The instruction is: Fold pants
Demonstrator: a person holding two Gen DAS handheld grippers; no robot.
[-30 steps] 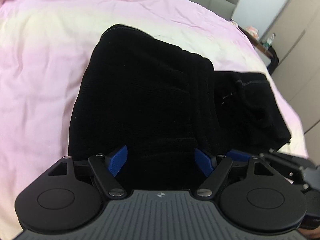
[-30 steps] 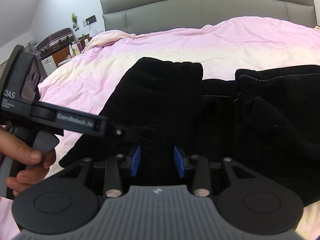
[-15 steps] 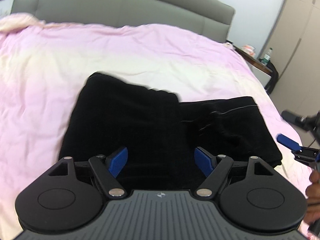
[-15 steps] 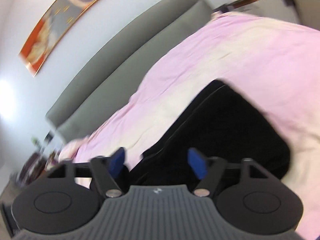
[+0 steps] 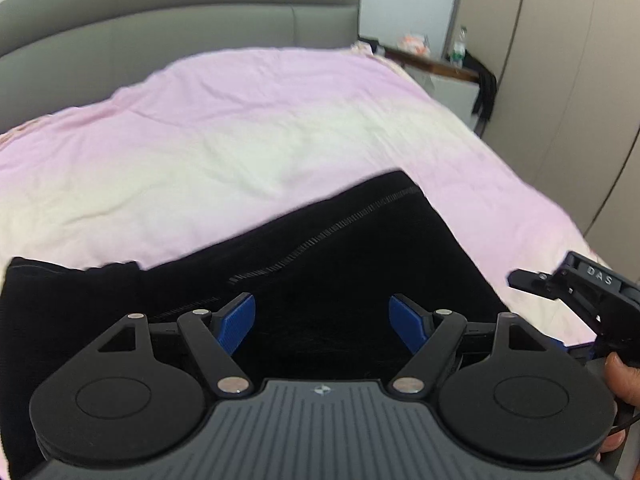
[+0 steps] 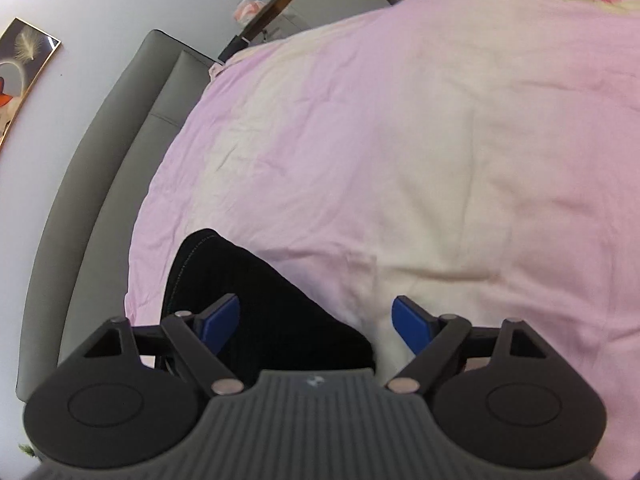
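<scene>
Black pants (image 5: 328, 264) lie folded on the pink bedspread (image 5: 280, 128), a stitched seam running across their top. My left gripper (image 5: 322, 322) hovers over the near part of the pants, its blue pads wide apart and holding nothing. In the right wrist view only a corner of the pants (image 6: 256, 296) shows at lower left. My right gripper (image 6: 316, 326) stands open above that corner and the bedspread (image 6: 400, 140), with no cloth pinched. The body of the right gripper also appears in the left wrist view at the far right, held by a hand (image 5: 624, 380).
A grey padded headboard (image 5: 180, 24) runs along the far side of the bed. A bedside table (image 5: 440, 68) with a bottle and small items stands beside beige wardrobe doors (image 5: 560, 80). A framed picture (image 6: 20, 64) hangs on the wall.
My right gripper opened wide, let go of the pants and rolled strongly, swinging off toward the bare bedspread. My left gripper drew back and to the right along the pants, staying open.
</scene>
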